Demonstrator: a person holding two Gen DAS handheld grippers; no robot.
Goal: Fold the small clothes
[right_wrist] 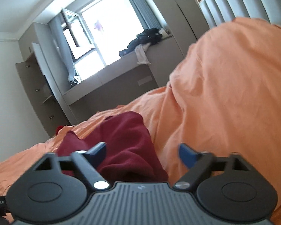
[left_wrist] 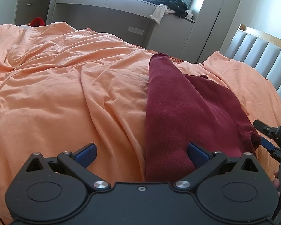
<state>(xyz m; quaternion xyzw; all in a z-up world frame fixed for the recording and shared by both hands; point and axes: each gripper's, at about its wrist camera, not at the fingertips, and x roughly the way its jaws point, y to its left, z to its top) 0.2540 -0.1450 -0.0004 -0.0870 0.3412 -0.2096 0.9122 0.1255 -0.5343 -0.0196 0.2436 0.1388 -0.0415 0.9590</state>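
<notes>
A dark red garment (left_wrist: 179, 110) lies on the orange bed cover (left_wrist: 56, 78), folded lengthwise, with a narrow end pointing away. My left gripper (left_wrist: 141, 154) is open and empty just above its near end, its right finger over the cloth. The right gripper (left_wrist: 269, 140) shows at the right edge of the left wrist view, beside the garment's right corner. In the right wrist view the right gripper (right_wrist: 142, 154) is open and empty, tilted, with the red garment (right_wrist: 121, 146) under its left finger.
A padded grey headboard (left_wrist: 256, 50) stands at the right. A grey cabinet and window ledge (left_wrist: 106, 13) run along the far wall, with a pile of dark and white clothes (left_wrist: 168, 5) on the ledge. A red item (left_wrist: 37, 21) lies at the far left.
</notes>
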